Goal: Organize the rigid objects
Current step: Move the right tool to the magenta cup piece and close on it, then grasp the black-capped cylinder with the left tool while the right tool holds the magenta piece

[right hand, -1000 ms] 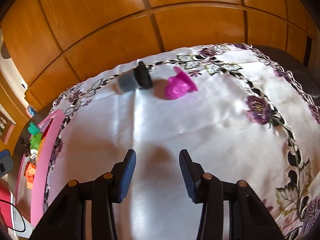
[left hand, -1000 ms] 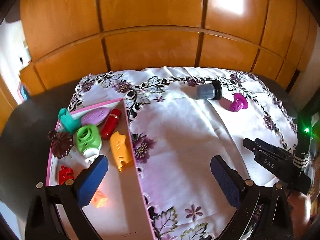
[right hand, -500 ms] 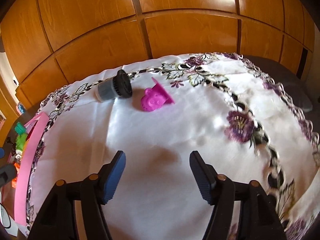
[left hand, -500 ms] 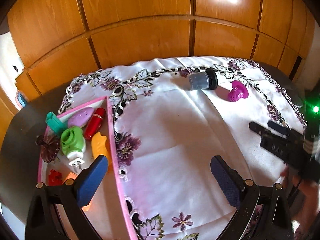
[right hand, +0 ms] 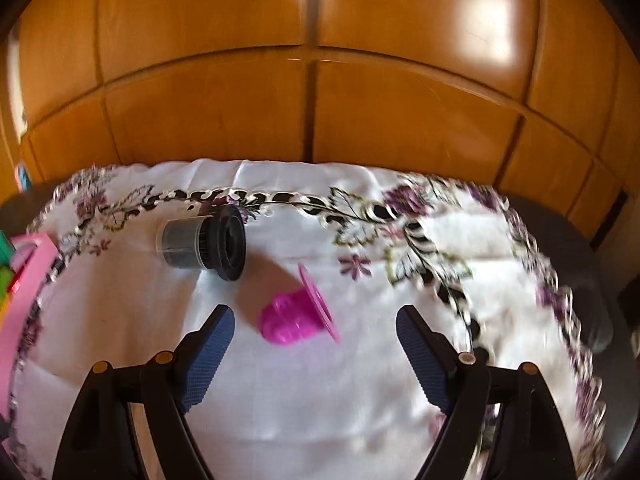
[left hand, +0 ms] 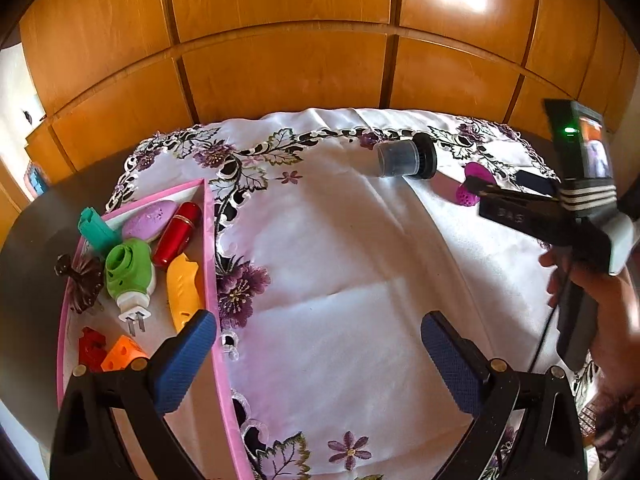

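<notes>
Right wrist: one magenta cup (right hand: 294,318), one grey canister (right hand: 202,242)

A white cloth (left hand: 360,264) embroidered with purple flowers and dark leaves covers most of a dark counter (left hand: 28,280), and glossy orange-brown wooden panels (left hand: 280,20) rise behind it.

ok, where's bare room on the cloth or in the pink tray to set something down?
Widest free patch: the white embroidered tablecloth between the pink-rimmed tray and the magenta flanged cup, nearer than the grey cylinder with black cap. The tray's far end is crowded around the green plug-in device and yellow plastic piece; its near end looks bare.
</notes>
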